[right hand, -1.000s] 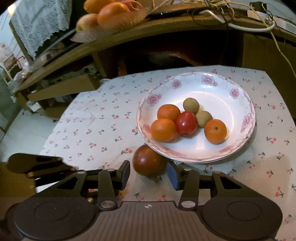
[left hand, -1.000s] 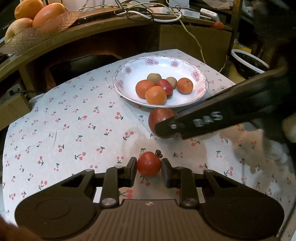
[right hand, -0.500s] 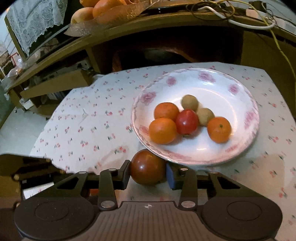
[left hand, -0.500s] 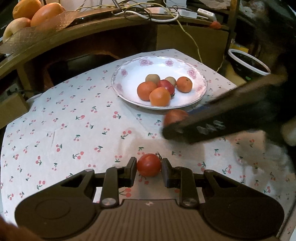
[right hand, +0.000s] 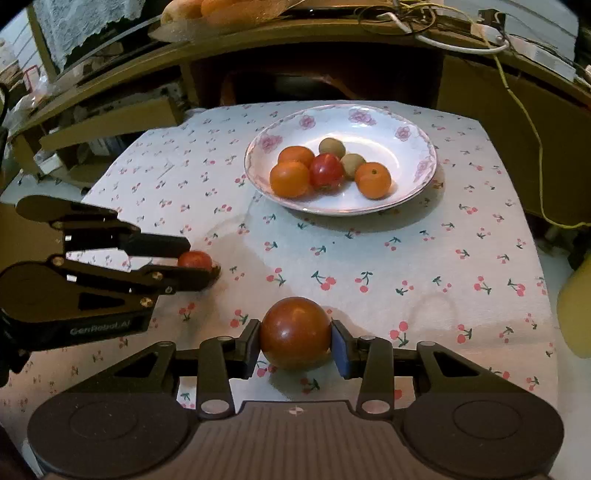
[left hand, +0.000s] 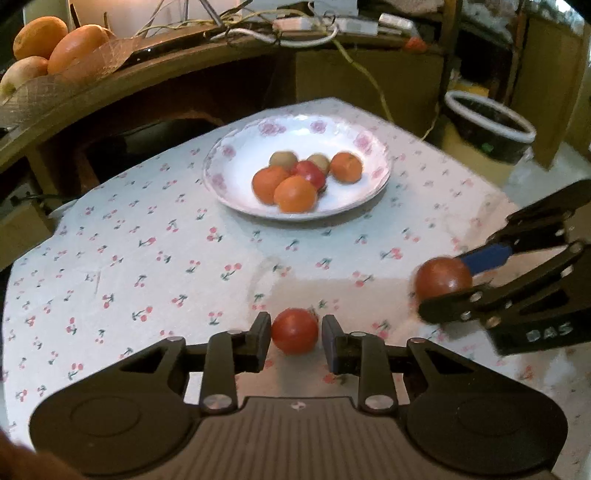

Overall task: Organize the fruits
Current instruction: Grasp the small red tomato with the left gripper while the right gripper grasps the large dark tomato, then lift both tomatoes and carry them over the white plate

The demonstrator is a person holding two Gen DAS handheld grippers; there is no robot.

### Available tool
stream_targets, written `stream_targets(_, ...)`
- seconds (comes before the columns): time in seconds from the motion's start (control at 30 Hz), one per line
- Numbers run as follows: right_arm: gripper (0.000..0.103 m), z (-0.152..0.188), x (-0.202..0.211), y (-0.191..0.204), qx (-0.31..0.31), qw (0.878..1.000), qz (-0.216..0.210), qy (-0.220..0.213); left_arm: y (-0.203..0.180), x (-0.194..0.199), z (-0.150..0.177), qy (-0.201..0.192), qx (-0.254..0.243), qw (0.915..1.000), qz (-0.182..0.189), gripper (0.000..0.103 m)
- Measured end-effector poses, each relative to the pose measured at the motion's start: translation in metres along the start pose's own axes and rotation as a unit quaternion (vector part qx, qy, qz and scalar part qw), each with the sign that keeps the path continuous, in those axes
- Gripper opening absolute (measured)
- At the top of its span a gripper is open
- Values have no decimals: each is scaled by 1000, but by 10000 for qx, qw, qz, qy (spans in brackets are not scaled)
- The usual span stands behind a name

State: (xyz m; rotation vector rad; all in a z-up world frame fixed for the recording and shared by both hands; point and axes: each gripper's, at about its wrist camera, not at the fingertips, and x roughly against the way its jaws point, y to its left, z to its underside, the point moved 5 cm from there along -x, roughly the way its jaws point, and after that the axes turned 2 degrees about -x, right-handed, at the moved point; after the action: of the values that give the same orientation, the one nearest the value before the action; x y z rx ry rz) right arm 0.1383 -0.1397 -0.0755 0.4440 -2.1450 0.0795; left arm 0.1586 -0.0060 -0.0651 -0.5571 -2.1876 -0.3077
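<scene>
A white flowered plate (left hand: pixel 240 192) (right hand: pixel 413 184) on the cherry-print cloth holds three orange fruits, a red tomato (right hand: pixel 326 170) and two brown fruits. My right gripper (right hand: pixel 295 341) is shut on a dark red tomato (right hand: pixel 295 332), held above the cloth near the front; it also shows in the left wrist view (left hand: pixel 443 278). My left gripper (left hand: pixel 295 332) sits around a small red tomato (left hand: pixel 295 330) on the cloth, with small gaps on both sides; the small tomato also shows in the right wrist view (right hand: pixel 195 259).
A wooden counter (left hand: pixel 147 66) curves behind the table with a basket of oranges (left hand: pixel 55 44) and cables (left hand: pixel 295 26). A dark bowl with a white rim (left hand: pixel 487 125) stands off the table's right side. A yellow object (right hand: pixel 576 314) is at the right edge.
My right gripper closed on the dark tomato beside the plate and carried it back and to the right, away from the plate. The left gripper stayed around the small tomato.
</scene>
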Motion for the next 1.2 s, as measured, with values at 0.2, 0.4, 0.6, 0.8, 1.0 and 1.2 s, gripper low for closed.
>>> stream_targets(0.2, 42, -4, -2, -5, -50, 9999, -138, -46, -2, -7, 2, 73, 29, 9999, -146, 37)
stream_targets(0.4, 48, -9, 0, -7, 43, 9997, -235, -62, -3, -8, -1, 171, 58, 9994, -291, 39)
stream_targets(0.6, 50, -7, 3, -9, 74, 9996, -263, -27, -4, -8, 0, 242, 127, 9988, -403, 42)
stream_targets(0.8, 52, -6, 3, -9, 125, 9996, -240, 17, 0, -8, 1, 246, 255, 9986, -404, 47)
stream_targets(1.0, 50, -2, 1, -9, 196, 9994, -261, 141, -3, -8, 0, 269, 171, 9987, -392, 41)
stream_targets(1.2, 40, 1, 1, -6, 287, 9991, -270, 171, -7, -6, -2, 312, 196, 9988, -326, 33)
